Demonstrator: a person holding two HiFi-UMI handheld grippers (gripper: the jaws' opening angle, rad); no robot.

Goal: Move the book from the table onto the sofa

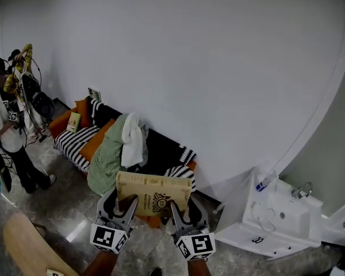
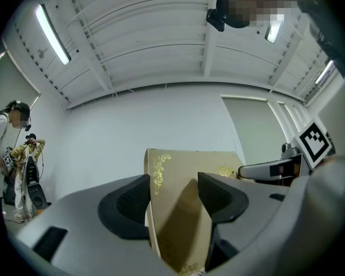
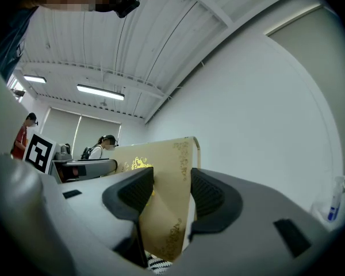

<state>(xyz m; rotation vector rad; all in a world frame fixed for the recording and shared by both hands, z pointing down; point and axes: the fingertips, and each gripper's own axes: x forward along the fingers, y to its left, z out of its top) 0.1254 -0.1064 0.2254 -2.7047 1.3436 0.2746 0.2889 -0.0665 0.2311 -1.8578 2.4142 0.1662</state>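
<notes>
Big tan hardcover book (image 1: 154, 193) held up
It looks stiff and heavy; left tongs (image 1: 122, 206) and right tongs (image 1: 184, 213) pinch its bottom edge.

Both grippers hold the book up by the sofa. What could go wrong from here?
1. Left gripper and right gripper pinch the book only along its lower edge; uneven motion could twist it loose.
2. The sofa is heaped with a blanket and cloth; the book may land tilted and slide off.
</notes>
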